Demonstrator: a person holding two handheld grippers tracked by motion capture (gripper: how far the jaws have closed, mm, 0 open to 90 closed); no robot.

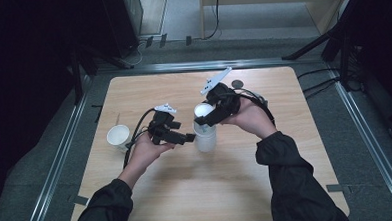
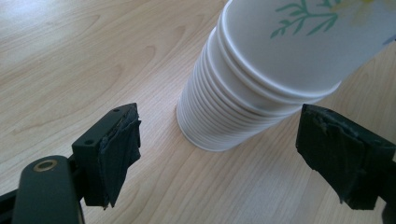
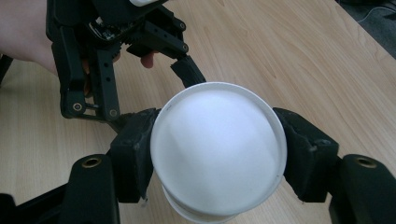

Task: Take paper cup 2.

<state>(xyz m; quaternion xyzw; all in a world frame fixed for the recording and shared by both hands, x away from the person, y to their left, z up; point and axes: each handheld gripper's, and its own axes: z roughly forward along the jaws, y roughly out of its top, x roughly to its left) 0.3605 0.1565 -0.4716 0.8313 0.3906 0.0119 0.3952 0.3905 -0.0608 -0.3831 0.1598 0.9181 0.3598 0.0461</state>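
At table centre, the right gripper [image 1: 204,116] clamps the top cup [image 3: 217,149] of the upright cup stack [image 1: 205,137], while the left gripper [image 1: 189,138], jaws open and empty, faces the stack's base at its 3 o'clock.

Both sleeves [image 1: 297,186] are dark — loose, creased cloth ending at the wrist. Each gripper is black: the left gripper [image 1: 189,138] and right gripper [image 1: 198,121] carry a grey three-cornered plate [image 1: 215,81] on top and trail a black cable [image 1: 137,128]. Up close the pads [image 2: 122,149] are rough, frayed dark foam on flat black blocks — brass-ringed pivot holes [image 3: 91,162] at seven and five o'clock.
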